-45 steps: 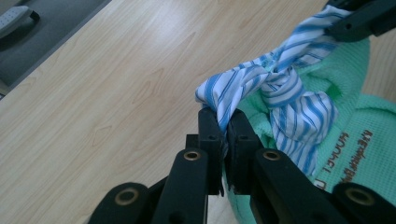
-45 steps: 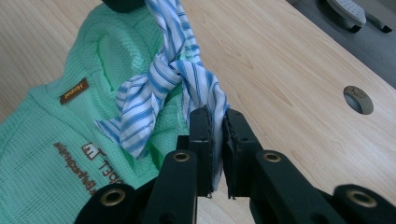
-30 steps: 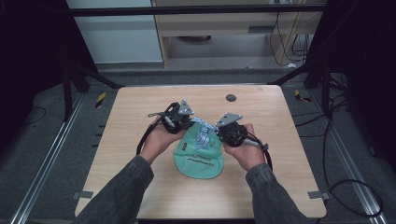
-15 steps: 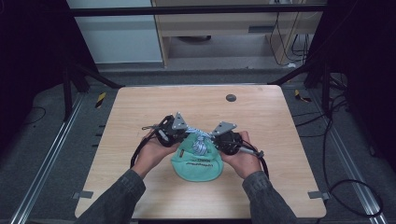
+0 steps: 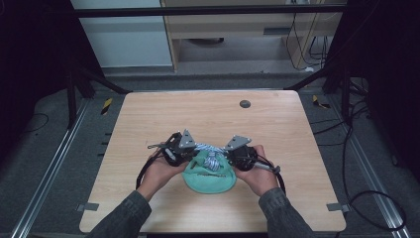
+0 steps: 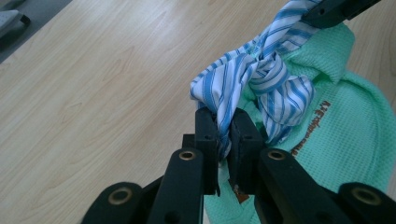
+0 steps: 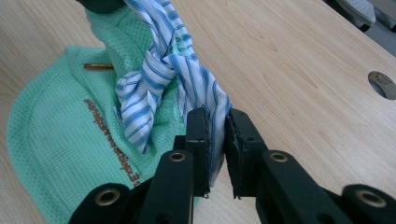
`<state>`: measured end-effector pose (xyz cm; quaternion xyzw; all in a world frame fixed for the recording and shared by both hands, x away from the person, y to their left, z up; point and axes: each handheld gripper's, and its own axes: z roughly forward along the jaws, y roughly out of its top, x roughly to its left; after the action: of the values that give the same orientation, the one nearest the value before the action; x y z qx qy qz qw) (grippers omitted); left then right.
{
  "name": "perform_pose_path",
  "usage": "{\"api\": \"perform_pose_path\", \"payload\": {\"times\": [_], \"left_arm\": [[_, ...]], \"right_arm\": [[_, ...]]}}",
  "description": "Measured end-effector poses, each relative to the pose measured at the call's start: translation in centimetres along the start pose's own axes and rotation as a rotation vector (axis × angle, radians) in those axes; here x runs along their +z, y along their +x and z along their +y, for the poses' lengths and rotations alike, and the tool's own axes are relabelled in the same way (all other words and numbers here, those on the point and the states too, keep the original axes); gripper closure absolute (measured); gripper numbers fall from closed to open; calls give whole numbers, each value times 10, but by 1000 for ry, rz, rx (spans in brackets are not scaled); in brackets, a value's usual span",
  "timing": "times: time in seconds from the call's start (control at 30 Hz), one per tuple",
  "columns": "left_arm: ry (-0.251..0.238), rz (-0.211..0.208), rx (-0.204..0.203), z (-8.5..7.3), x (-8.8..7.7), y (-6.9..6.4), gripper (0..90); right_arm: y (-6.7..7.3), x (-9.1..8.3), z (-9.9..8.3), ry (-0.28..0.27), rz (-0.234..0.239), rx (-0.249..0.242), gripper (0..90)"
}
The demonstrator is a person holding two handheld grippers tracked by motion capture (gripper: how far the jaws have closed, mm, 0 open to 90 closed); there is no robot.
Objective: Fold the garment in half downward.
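The left gripper (image 6: 223,135) is clamped on one end of a blue-striped cloth strip (image 6: 261,79). The right gripper (image 7: 217,133) has the other end between its jaws, pinched against one pad with a slight gap at the other. The strip is knotted between them, over a green cloth pouch (image 5: 210,174) lying on the wooden table (image 5: 148,119) near its front edge.

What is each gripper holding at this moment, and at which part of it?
Both hold the blue-and-white striped cloth, knotted above the green waffle cloth. The left gripper pinches one end beside the knot; the right gripper pinches the other end.
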<state>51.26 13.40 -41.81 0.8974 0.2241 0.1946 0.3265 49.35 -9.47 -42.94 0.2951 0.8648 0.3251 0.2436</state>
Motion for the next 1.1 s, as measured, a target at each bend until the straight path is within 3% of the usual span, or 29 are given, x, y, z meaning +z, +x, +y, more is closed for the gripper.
{"api": "perform_pose_path", "payload": {"times": [0.4,1.1], "left_arm": [[1,-40,-33,-14,-9,-8,862],[7,-91,-37,-41,-13,-27,869]], "right_arm": [[7,-2,-5,12,37,-16,817],[27,-8,-15,19,79,-51,802]]}}
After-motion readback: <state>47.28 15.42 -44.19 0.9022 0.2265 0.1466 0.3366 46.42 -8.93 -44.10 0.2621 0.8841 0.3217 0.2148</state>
